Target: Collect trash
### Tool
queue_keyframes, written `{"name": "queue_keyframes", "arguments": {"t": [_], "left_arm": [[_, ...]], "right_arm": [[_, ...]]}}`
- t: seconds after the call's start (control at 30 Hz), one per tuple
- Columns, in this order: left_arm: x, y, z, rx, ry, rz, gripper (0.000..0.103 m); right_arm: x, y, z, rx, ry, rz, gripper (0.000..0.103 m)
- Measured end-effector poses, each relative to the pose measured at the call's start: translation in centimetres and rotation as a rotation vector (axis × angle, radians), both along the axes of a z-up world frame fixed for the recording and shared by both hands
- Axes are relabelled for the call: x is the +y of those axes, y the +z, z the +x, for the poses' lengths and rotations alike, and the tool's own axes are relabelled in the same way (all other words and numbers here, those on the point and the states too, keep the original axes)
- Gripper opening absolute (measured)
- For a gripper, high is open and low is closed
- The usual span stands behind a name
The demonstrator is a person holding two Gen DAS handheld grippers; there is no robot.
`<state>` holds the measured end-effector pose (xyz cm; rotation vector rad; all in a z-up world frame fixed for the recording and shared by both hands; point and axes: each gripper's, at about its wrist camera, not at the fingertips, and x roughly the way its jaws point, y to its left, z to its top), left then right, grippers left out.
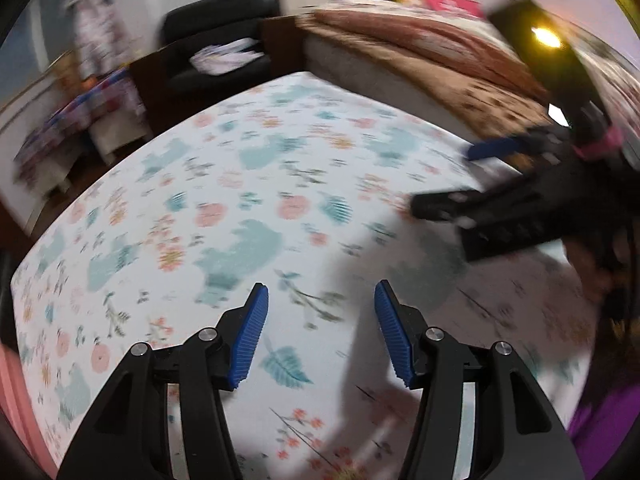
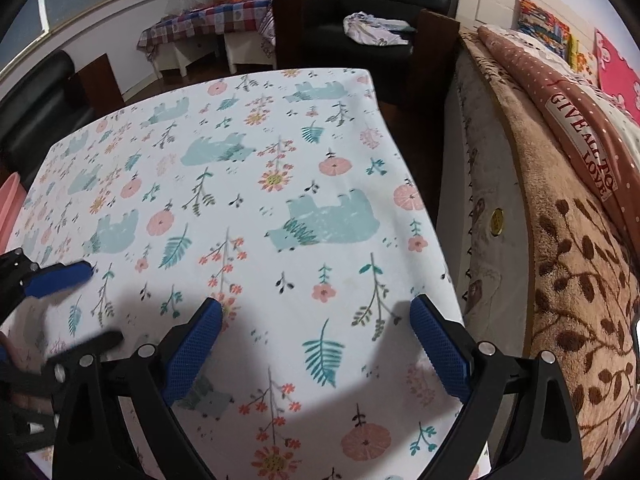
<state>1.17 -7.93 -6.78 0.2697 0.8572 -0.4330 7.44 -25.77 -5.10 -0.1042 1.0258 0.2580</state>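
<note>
No trash shows in either view. A table with a white cloth printed with bears and flowers [image 1: 248, 184] fills both views [image 2: 248, 200]. My left gripper [image 1: 320, 300] hangs over the cloth with its blue pads wide apart and nothing between them. My right gripper [image 2: 316, 312] is also open and empty over the table's near right part. The right gripper shows blurred at the right of the left wrist view [image 1: 452, 176], and the left gripper at the left edge of the right wrist view [image 2: 88, 304].
A bed with a brown blanket [image 2: 568, 264] runs along the table's right side. A black armchair [image 2: 384, 12] holding a crumpled cloth [image 2: 376, 28] stands beyond the far edge. A small table with a checked cover [image 2: 208, 20] is at the far left.
</note>
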Motion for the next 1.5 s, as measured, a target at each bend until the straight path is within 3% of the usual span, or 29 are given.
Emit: {"name": "queue_keyframes", "arguments": {"t": [0.1,0.2,0.37,0.47,0.53,0.57,0.83,1.5], "left_arm": [[-1.0,0.0,-1.4,-0.028,-0.114,0.025,0.056],[-2.0,-0.1,-2.1,-0.06,-0.143,0.061,0.056],[-2.3,-0.1,-3.1,-0.04,-0.235,0.042,0.056],[-2.5,-0.2,-3.2,-0.057,-0.232,0.057,0.06],[-2.5,-0.3,-2.8,-0.065,-0.193,0.075,0.079],[-2.4,-0.4,-2.5,-0.06,-0.176,0.076,0.081],[-0.6,-0.7,-0.7,0.059,-0.142,-0.038,0.087],[0.1,-0.6,-0.9,0.062,-0.132,-0.032,0.092]], "right_arm": [[0.1,0.1,-0.9,0.014,0.045,-0.004,0.093],[-0.3,0.0,-1.6,0.009,0.053,0.004,0.095],[-0.4,-0.1,-2.4,-0.01,0.052,0.015,0.098],[-0.3,-0.2,-2.2,-0.013,0.05,0.012,0.099],[-0.4,-0.1,-2.3,-0.014,0.049,0.015,0.099],[-0.4,-0.2,-2.4,-0.016,0.049,0.016,0.099],[-0.4,-0.2,-2.3,-0.017,0.048,0.017,0.099],[-0.4,-0.2,-2.3,-0.017,0.05,0.019,0.1]]}}
